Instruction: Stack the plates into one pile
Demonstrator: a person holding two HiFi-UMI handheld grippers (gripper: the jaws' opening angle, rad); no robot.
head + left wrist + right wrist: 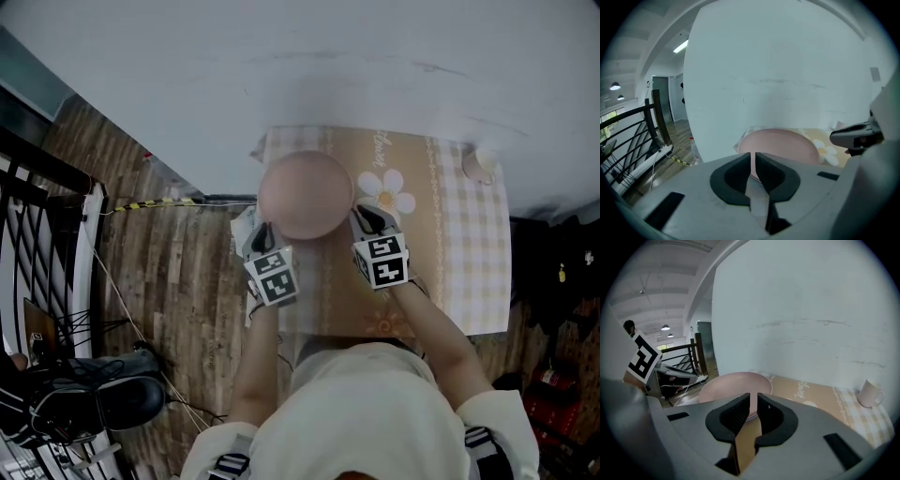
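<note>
Above the table's left end: a round, pale pink plate (304, 195) hangs between the two grippers and seems raised off the cloth, its edge overhanging the table's left side.
Left gripper (261, 232): jaws nearly together, pinched on the plate's near-left rim, which shows pink in the slit between them.
Right gripper (367, 217): jaws likewise clamped on the near-right rim.
Table cover: a tan tablecloth (441, 216) with a checked border and a white flower print (389, 192).
Far right corner: a small white mug (480, 164), well apart from the plate.
Step in hand: probably carrying this plate to its pile. No second plate shows in any view, and I cannot tell whether the pink one is single or already a stack.
Next move calls for: keeping both grips level so the plate does not tip, setting it down squarely, then releasing both sides together.
Writing: a cursive word (382, 141) on the cloth, too blurred to read; black-and-white square markers on the gripper cubes.
</note>
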